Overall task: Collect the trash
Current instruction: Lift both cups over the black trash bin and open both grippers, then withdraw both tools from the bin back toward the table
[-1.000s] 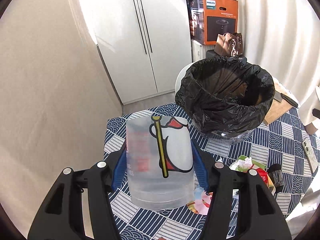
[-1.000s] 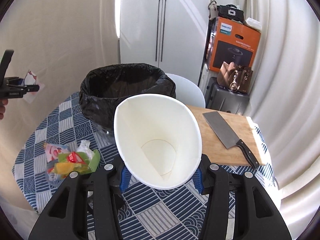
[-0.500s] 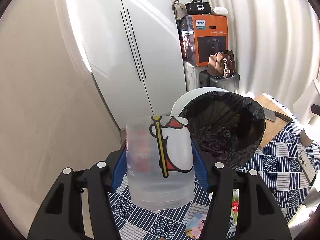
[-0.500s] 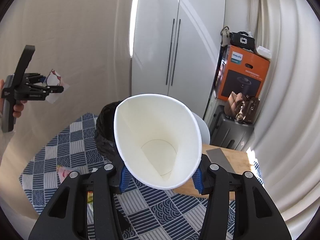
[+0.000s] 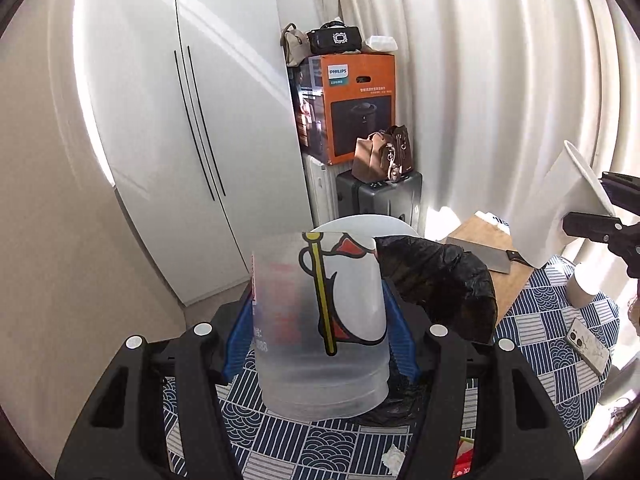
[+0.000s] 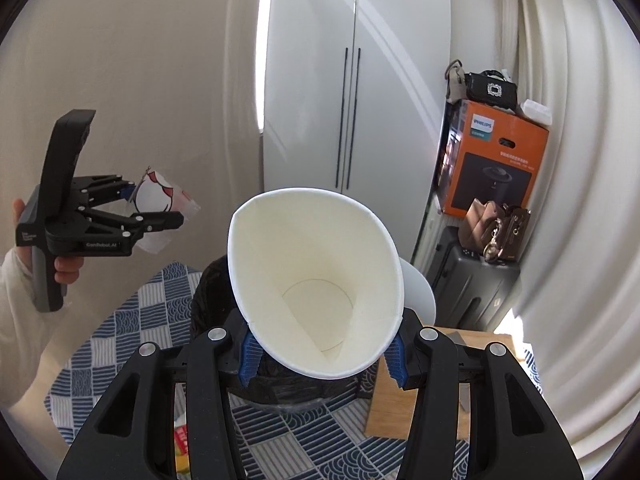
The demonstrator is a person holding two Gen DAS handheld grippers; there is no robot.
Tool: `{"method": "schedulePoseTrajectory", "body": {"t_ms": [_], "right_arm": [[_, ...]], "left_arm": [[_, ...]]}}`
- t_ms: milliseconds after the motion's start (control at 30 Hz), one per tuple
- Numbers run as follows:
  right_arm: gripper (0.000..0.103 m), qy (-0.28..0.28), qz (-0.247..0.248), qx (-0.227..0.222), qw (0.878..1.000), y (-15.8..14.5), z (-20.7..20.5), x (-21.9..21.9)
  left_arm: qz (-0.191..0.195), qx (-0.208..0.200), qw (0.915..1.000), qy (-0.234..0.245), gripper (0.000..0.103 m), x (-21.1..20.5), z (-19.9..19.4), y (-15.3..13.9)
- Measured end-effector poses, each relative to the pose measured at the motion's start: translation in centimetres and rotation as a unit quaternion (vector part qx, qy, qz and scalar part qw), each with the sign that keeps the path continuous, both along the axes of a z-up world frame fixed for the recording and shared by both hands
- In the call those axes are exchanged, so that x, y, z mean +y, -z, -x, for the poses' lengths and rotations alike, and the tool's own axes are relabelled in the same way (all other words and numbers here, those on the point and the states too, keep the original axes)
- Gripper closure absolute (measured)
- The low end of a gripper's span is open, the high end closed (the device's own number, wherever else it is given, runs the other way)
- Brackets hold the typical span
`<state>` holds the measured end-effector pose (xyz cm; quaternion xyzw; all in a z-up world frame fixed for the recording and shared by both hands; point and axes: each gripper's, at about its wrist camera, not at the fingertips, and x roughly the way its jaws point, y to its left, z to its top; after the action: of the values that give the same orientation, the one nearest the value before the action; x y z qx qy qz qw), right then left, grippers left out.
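My left gripper (image 5: 320, 332) is shut on a clear plastic cup (image 5: 320, 320) with a red, yellow and white print, held above the table to the left of the bin. It also shows in the right wrist view (image 6: 156, 196). My right gripper (image 6: 322, 350) is shut on a white paper cup (image 6: 316, 300), open mouth toward the camera, held above the bin; the cup also shows in the left wrist view (image 5: 560, 208). The black-bagged trash bin (image 5: 440, 284) stands on the table, mostly hidden behind the cups.
The blue-and-white patterned table (image 5: 540, 332) holds a wooden cutting board (image 5: 480, 240) with a cleaver (image 5: 480, 254), a phone (image 5: 588, 344), a small cup (image 5: 580, 290) and wrappers (image 6: 182, 440). A white chair (image 6: 420, 292), suitcase (image 6: 472, 280), orange box (image 6: 496, 160), wardrobe and curtains stand behind.
Both grippers have risen with their cups still held. The bin has dropped low in both views and is now largely hidden behind the cups. The left gripper looks nearer in the right wrist view.
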<state>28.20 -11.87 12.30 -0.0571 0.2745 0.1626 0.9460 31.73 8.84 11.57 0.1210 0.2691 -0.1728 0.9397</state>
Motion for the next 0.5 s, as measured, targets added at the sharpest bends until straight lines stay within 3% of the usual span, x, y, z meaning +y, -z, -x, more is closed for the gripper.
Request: {"method": "schedulePoseTrajectory", "body": {"t_ms": [133,167,200,233,333,500], "right_arm": [[0.056,0.002,0.002,0.009,1.0,0.9,-2.5,1.0],[0.042,0.005,0.004,0.011,1.0,1.2,-3.1,1.3],[0.007,0.014,0.007,0.008,1.0,1.4,-3.6,1.5],[0.008,0.026,0.01,0.004,1.0,1.6,-4.0,1.6],[0.008,0.046,0.009,0.005,0.999,1.7,-4.6,1.4],[0.008,0.067,0.022,0.005,0.998,1.5,-3.7,0.2]], "left_arm": [[0.018,0.01,0.9996,0.018,0.04,-1.0,-2.5,1.1],[0.027,0.015,0.9993,0.02,0.03,-1.2,-3.0,1.6],[0.035,0.018,0.999,0.02,0.01,-1.3,-3.4,2.0],[0.041,0.015,0.9989,0.016,0.005,-1.4,-3.6,2.2],[0.043,0.012,0.9988,0.018,0.006,-1.6,-3.7,2.5],[0.009,0.012,0.9999,-0.001,0.006,-1.5,-2.8,3.0]]}}
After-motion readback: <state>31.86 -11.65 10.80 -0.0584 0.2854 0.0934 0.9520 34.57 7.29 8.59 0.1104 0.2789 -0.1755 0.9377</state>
